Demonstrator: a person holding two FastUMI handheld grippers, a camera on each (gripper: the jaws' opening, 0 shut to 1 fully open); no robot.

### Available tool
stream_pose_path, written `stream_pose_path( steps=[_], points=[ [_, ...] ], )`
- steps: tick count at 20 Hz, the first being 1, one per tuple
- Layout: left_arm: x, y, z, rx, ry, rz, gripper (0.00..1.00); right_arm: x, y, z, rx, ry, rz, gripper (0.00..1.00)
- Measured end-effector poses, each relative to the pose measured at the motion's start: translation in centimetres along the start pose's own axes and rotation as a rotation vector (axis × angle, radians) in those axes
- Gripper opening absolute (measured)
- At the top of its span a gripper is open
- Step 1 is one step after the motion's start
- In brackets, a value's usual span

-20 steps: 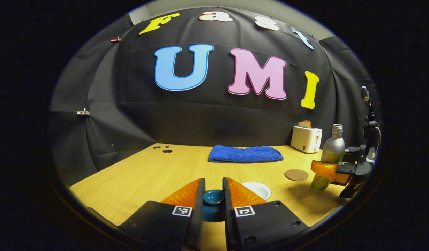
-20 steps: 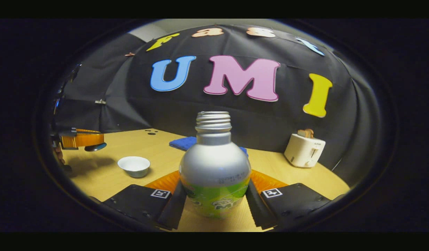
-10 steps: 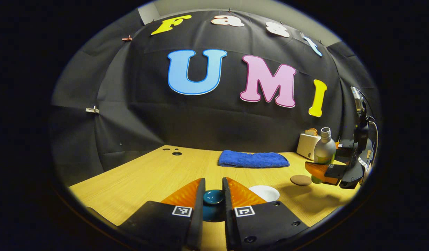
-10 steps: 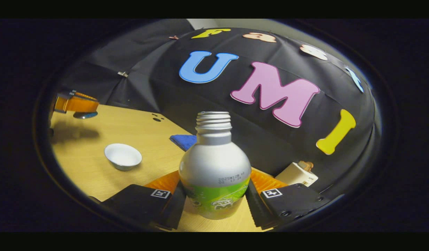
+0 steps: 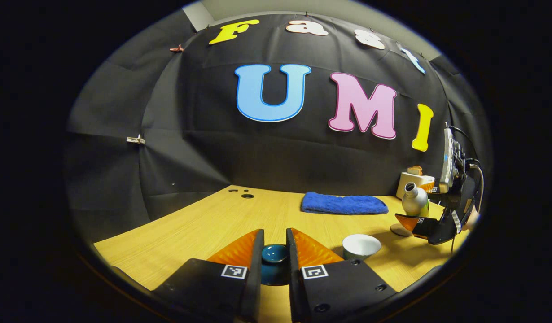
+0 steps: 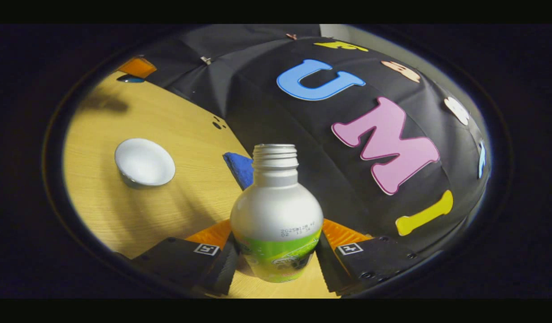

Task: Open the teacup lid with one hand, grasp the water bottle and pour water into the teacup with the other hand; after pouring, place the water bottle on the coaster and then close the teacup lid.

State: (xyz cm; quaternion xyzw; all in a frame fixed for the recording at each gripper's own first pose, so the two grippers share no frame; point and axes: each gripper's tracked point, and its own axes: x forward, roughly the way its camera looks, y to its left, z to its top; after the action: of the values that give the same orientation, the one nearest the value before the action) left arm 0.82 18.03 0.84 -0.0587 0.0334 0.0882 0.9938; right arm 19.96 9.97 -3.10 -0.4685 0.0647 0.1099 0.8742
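Jaws of our left gripper [image 5: 274,251] are clamped on the blue teacup lid [image 5: 274,254] at the bottom centre of the left gripper view, above the tabletop [image 5: 199,229]. Our right gripper [image 6: 276,251] has its jaws pressed on the water bottle [image 6: 276,220], tilted toward the white teacup [image 6: 144,162] at left, open-topped. A coaster [image 5: 398,230] lies at lower right, behind it a blue towel [image 5: 343,204]

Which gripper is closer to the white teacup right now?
Hard to call; the left looks slightly nearer. The left gripper, shut on the lid, is beside the teacup. The right gripper holds the tilted water bottle off to its side.
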Motion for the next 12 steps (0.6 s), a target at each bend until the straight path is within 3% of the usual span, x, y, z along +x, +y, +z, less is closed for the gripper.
stream_pose_path(
  steps=[4,12],
  points=[
    [0.1,0.7,-0.2,0.003,0.006,0.013,0.33,0.9,0.6,0.6,-0.134,-0.004,-0.018,0.80],
    [0.4,0.4,-1.5,-0.015,0.032,-0.007,0.30,2.0,3.3,0.8,-0.324,-0.037,0.027,0.80]
  ],
)
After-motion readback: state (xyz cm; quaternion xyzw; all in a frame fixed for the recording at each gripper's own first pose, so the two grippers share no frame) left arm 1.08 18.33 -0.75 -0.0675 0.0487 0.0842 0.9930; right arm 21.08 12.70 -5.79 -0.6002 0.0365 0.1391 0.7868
